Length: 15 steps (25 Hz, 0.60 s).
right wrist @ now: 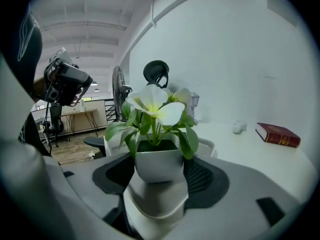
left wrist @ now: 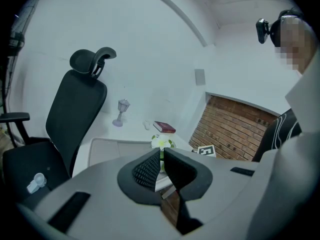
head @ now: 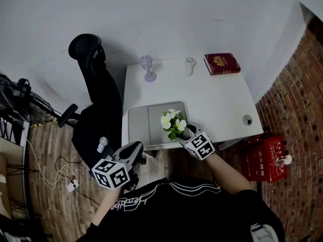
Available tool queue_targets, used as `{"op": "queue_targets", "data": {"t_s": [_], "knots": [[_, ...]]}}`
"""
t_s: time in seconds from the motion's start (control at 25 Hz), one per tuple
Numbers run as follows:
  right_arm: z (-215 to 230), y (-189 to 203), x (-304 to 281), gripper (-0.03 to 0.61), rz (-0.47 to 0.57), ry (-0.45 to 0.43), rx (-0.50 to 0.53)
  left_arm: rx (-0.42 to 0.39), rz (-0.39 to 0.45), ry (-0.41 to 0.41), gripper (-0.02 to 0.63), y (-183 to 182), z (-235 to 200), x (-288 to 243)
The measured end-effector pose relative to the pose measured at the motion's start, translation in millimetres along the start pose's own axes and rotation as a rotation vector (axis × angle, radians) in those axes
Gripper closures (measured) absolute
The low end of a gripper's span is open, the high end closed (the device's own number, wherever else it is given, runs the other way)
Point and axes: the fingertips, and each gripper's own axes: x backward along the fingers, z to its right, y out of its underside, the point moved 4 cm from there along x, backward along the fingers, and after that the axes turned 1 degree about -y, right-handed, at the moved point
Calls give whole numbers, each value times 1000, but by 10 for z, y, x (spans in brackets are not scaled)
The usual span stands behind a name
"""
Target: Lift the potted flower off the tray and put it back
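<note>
Right tongs (head: 186,133) clamp the potted flower (right wrist: 158,164) over the tray (head: 151,121), seemingly the put-back; left tongs (left wrist: 161,167) together, empty; next: seat it flat, release.

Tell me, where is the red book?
In the head view, the red book lies at the white table's far right corner, just right of a small white thing.

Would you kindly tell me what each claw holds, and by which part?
Right claw: the potted flower, by the sides of its white pot. Left claw: nothing, jaws shut.
</note>
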Motion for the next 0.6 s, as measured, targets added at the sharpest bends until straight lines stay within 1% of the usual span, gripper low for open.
{"op": "queue_targets", "data": {"t_s": [0.24,0.44,0.6], "knots": [[6,65,9,270,-3,34,-45,2,-13,7,568,27,1,-32],[12,58,108,208,3,49,-87,-20,-22,41,568,2,82,-72],[-6,71,268,164,6,50,-152,-30,-40,69,568,4,105,-68]]}}
